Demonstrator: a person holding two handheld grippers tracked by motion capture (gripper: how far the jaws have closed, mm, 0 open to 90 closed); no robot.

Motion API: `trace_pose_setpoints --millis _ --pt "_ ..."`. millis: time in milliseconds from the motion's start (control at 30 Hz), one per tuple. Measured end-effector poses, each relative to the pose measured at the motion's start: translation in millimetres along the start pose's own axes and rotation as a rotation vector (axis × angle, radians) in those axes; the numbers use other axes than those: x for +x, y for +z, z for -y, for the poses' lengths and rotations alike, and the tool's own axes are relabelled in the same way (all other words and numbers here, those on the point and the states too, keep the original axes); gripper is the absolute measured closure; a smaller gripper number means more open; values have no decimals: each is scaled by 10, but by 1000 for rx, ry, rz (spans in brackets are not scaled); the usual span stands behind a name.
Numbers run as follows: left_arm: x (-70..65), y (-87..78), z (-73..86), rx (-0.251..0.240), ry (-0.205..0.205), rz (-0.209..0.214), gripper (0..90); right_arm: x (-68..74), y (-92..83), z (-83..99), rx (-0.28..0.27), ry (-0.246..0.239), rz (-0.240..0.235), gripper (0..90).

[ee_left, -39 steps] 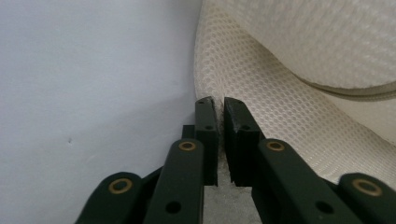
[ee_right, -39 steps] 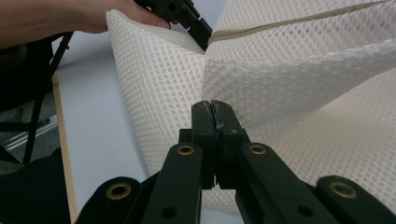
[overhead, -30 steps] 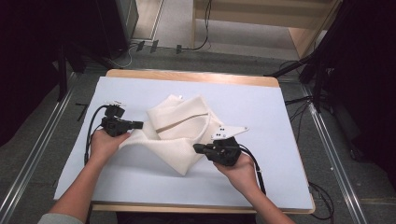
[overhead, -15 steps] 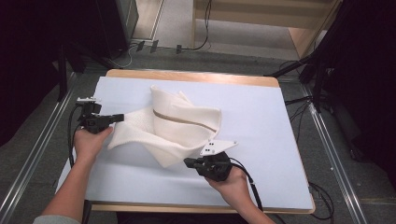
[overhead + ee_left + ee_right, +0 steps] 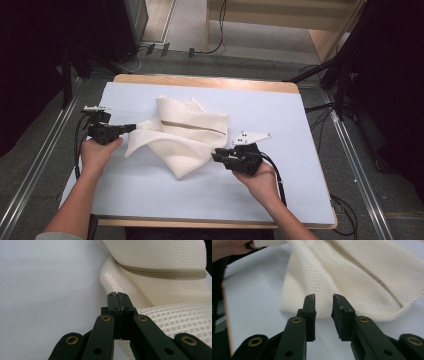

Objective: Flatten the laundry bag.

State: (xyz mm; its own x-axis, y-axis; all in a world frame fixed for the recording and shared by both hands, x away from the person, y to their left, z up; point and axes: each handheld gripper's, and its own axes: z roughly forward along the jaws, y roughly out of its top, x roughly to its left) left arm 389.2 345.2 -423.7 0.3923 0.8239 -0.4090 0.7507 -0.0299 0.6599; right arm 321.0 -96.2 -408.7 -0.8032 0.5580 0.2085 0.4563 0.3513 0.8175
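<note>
A cream mesh cloth cover [image 5: 185, 135] with a tan zipper [image 5: 192, 125] lies crumpled on the pale blue table sheet [image 5: 300, 125]. My left gripper [image 5: 131, 128] is at the cloth's left corner, jaws pressed together [image 5: 117, 296] with the mesh [image 5: 160, 262] drawn taut from them. My right gripper [image 5: 216, 156] rests at the cloth's lower right edge. Its jaws have just been opening and stand apart [image 5: 324, 298] with nothing between them. The cloth's edge [image 5: 352, 272] lies just beyond the tips.
The table's wooden edge [image 5: 210, 82] runs along the far side. Metal rails [image 5: 350, 150] flank the table, and cables [image 5: 165, 50] lie on the floor beyond it. The hand on the left gripper [image 5: 229, 246] appears at the top left of the right gripper view.
My left gripper moved left and dragged the cloth's corner with it, stretching the cloth. My right gripper dipped toward the near edge, came back, and its jaws parted from the cloth.
</note>
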Motion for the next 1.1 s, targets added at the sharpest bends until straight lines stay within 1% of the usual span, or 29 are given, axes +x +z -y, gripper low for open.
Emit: trace_pose_setpoints --millis 33,67,167,200,333,367,400,467,500,567,600,667,700,767,800,833,900,933,1000,1033,1067,1100 --pt "-9 6 1 -2 3 4 900 -104 59 -46 -6 -21 30 716" --pt "-13 7 2 -3 7 9 900 -104 59 -46 -6 -21 30 716" --pt "-29 5 6 2 16 8 900 -280 136 -102 -1 5 35 679" --pt "-31 4 9 4 14 11 900 -336 160 -119 2 5 42 661" --pt "-44 -5 24 6 20 11 900 -557 257 -169 6 14 89 594" --pt "-44 -5 28 7 21 11 900 -672 306 -176 5 26 106 578" --pt "-43 -6 32 10 22 10 900 -672 306 -176 5 26 106 578" --pt "-43 -10 34 13 24 12 900 -780 360 -181 26 47 120 550" --pt "-45 -11 36 14 24 12 900 -832 386 -181 32 50 125 531" --pt "-45 -11 40 16 24 11 900 -933 426 -175 40 63 141 495" --pt "-44 -7 42 17 23 9 900 -982 444 -165 36 77 149 470" --pt "-39 4 42 21 24 8 900 -1081 481 -145 23 111 152 416" --pt "-36 12 41 24 25 7 900 -1129 506 -152 37 127 148 404" --pt "-33 25 40 28 23 3 900 -1191 567 -167 54 137 142 386" --pt "-30 33 41 31 23 3 900 -1205 588 -172 56 136 145 378" --pt "-25 38 42 36 27 0 900 -1224 628 -176 54 140 134 373" --pt "-16 54 45 44 27 -5 900 -1247 700 -171 61 158 119 379" --pt "-11 64 46 47 25 -7 900 -1255 731 -162 67 163 120 404" --pt "2 79 49 54 25 -12 900 -1272 777 -136 68 186 99 451" --pt "10 86 50 60 26 -12 900 -1280 792 -126 71 201 87 503" --pt "12 94 51 61 22 -13 900 -1282 805 -117 71 209 68 575" --pt "13 100 52 63 22 -14 900 -1276 813 -112 73 207 62 621"
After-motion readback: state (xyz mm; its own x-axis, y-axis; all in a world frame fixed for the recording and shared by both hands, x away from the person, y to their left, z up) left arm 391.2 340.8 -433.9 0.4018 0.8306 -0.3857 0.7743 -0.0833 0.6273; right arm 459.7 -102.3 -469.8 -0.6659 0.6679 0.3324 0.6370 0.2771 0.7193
